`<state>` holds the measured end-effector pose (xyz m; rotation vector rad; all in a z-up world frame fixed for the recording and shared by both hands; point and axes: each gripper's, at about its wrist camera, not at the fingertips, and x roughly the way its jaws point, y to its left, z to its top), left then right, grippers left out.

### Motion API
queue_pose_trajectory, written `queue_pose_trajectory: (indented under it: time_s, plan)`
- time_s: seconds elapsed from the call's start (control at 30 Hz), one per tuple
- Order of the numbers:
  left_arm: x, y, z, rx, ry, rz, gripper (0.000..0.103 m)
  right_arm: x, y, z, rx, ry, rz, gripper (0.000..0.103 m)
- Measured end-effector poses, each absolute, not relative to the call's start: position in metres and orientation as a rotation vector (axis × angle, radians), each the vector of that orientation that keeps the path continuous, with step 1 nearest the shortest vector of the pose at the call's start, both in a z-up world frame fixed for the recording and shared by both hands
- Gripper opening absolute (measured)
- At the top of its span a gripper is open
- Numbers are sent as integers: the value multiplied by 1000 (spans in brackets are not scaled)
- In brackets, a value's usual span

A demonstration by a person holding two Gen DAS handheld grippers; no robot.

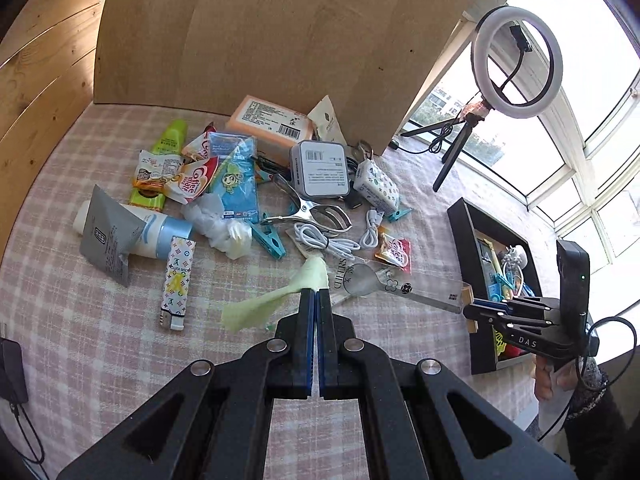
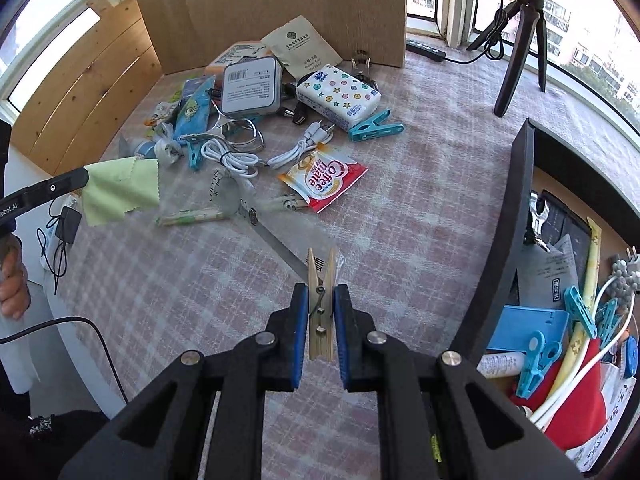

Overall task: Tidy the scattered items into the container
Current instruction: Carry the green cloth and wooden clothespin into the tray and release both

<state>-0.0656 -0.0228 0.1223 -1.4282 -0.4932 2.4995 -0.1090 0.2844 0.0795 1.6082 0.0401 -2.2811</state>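
While both grippers carry loads, it's mid-transfer: left gripper (image 1: pixel 316 300) clenched on green cloth (image 2: pixel 120 190), right gripper (image 2: pixel 321 300) clamping wooden clothespin (image 2: pixel 321 280), just beside black container (image 2: pixel 516 216). Next, I'd say: swing over container, let go.

The black container (image 2: pixel 520 216) is cut off by the right edge of the right wrist view; its far wall is out of frame. Items (image 2: pixel 560 344) inside overlap, so lower ones are hidden. The ring light (image 1: pixel 516 62) appears only as tripod legs (image 2: pixel 520 40) (head cropped). Print on the grey box (image 1: pixel 322 168) is illegible.
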Motion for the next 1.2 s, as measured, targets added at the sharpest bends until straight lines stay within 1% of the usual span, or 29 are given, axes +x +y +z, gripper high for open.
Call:
queue_pose_trajectory:
  time_s: [0.13,0.33,0.5,0.63,0.9,1.13,1.17,1.2]
  plan:
    - [-65,-12,127,-1416,-469,2481,0,-105,301,92,1583,-23,-2335,13]
    - [-74,16,141,-1373,-428,2431,0,-97,339,142,1465,-112,-2466,13]
    - [-87,59,162,-1307,-360,2363,0,-85,377,180,1388,-167,-2599,13]
    - [-99,105,182,-1236,-303,2294,0,-74,415,198,1361,-216,-2702,13]
    - [-120,207,209,-1139,-206,2147,0,-49,490,220,1360,-297,-2900,13]
    - [-128,283,223,-1092,-147,2053,1,-30,538,222,1413,-343,-3022,13]
    - [-128,294,224,-1088,-123,2047,2,-31,542,220,1428,-338,-3031,14]
    - [-130,305,223,-1101,-92,2055,9,-31,545,219,1445,-326,-3039,16]
